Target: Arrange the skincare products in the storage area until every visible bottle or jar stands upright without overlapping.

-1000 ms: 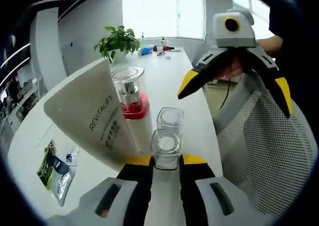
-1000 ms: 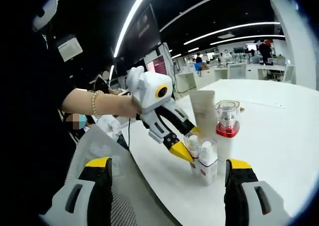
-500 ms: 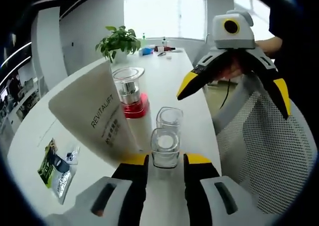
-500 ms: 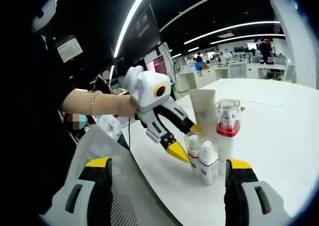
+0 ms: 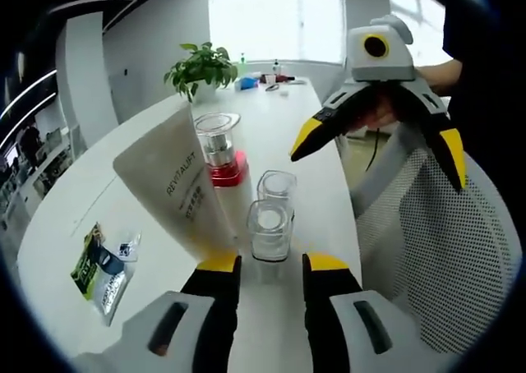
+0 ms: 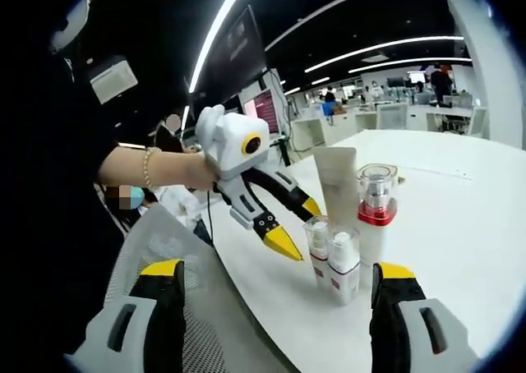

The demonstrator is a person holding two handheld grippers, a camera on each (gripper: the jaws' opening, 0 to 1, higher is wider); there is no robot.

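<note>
Two small clear-capped bottles (image 5: 271, 225) stood upright near the white table (image 5: 90, 200) edge, just beside a red-collared pump bottle (image 5: 220, 155) and a beige tube (image 5: 181, 196). Left gripper (image 5: 265, 264) sat just short of them, jaws apart, empty. Right gripper (image 6: 279, 276) hung wide open, well apart.

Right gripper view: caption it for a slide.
Left gripper open beside four upright skincare items: two small bottles, a tube, a red-collared pump bottle.
</note>
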